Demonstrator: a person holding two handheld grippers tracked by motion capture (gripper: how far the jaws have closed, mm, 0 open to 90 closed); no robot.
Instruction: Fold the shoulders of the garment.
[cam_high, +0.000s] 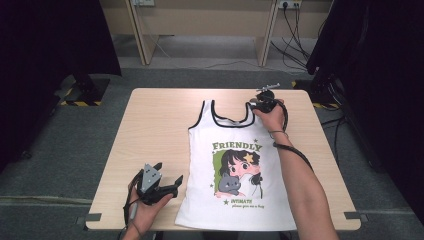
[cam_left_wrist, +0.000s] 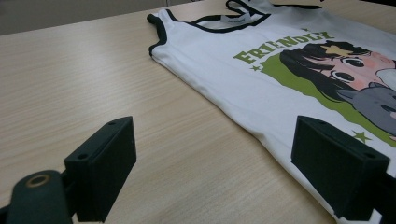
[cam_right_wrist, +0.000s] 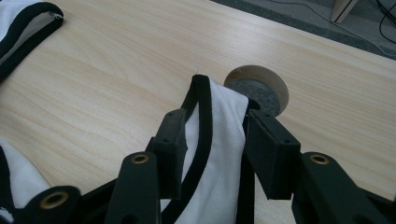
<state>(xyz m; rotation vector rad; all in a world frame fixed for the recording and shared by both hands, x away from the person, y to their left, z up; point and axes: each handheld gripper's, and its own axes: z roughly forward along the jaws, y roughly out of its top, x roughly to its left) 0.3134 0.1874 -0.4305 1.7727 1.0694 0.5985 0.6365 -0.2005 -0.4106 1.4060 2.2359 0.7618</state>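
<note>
A white tank top (cam_high: 235, 170) with black trim and a green "FRIENDLY" cartoon print lies flat, neck away from me, on the wooden table (cam_high: 160, 125). My right gripper (cam_high: 262, 102) is at the top's right shoulder strap. In the right gripper view the strap (cam_right_wrist: 219, 121) fills the gap between the jaws of that gripper (cam_right_wrist: 215, 116), and both pads touch it. My left gripper (cam_high: 169, 172) rests open near the table's front left, beside the top's lower left side. In the left gripper view its gripper (cam_left_wrist: 210, 154) has bare wood between its jaws, and the top (cam_left_wrist: 280, 70) lies to the right.
A round cable hole (cam_right_wrist: 261, 84) in the tabletop sits just beyond the held strap. Bare wood spans the table's left half. Grey carpet surrounds the table, with a wooden desk (cam_high: 200, 20) and cables (cam_high: 295, 45) behind and dark curtains at both sides.
</note>
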